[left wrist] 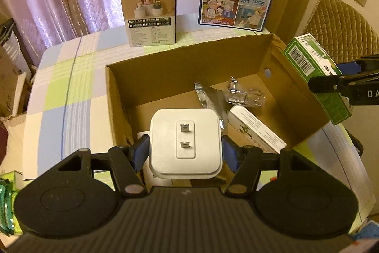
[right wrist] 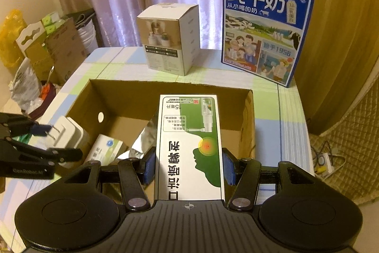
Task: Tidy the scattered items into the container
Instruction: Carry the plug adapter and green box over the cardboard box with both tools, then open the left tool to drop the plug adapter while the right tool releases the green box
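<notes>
The left gripper (left wrist: pixel 186 152) clamps a white plug adapter (left wrist: pixel 186 141), its 2 prongs showing, low in the frame over the cardboard box (left wrist: pixel 165 72). The right gripper (right wrist: pixel 188 164) pinches a green-and-white carton (right wrist: pixel 189 146) at frame centre, above the same box.
</notes>
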The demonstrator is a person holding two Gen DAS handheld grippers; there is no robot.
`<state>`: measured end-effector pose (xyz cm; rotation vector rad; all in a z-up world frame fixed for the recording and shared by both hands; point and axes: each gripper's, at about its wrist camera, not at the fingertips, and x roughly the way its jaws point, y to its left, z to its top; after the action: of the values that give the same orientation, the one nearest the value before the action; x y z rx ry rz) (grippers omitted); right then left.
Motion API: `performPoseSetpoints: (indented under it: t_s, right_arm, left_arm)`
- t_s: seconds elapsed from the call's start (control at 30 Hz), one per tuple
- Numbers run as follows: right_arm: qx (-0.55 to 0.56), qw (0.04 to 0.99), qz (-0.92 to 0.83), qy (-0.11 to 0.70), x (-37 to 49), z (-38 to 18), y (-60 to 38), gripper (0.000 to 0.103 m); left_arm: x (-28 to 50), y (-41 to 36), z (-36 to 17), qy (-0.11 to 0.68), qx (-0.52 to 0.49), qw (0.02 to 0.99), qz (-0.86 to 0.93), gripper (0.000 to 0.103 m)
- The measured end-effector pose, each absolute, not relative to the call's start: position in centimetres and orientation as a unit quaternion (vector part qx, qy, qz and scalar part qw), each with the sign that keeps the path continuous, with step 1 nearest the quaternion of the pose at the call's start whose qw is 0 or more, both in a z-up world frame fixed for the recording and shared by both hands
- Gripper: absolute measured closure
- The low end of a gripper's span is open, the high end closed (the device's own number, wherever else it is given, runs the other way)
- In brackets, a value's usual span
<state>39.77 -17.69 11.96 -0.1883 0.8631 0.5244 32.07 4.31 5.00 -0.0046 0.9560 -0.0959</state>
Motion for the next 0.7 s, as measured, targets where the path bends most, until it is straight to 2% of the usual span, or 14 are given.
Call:
performPoseSetpoints:
  t_s: [0.33,0.4,0.7]
  right_arm:
    - [-0.087,0.868,0.248,0.422,41.5,9.8,-16.7,0.051]
    - [-0.086,0.868,0.247,0.423,41.7,9.5,-16.7,0.051]
    - [-0.085,0.868,0.242,0.424,41.8,9.3,-16.8,0.051]
  left_arm:
    - [34.8,4.3,1.7,0.466,-0.033,0.883,-0.044,0.042]
    - [35.0,4.6,1.6,0.461,-0.046,0.885,-0.041,0.037]
    - [33.9,5.5,1.7,0.455,-0.044,0.889,-0.034,0.037]
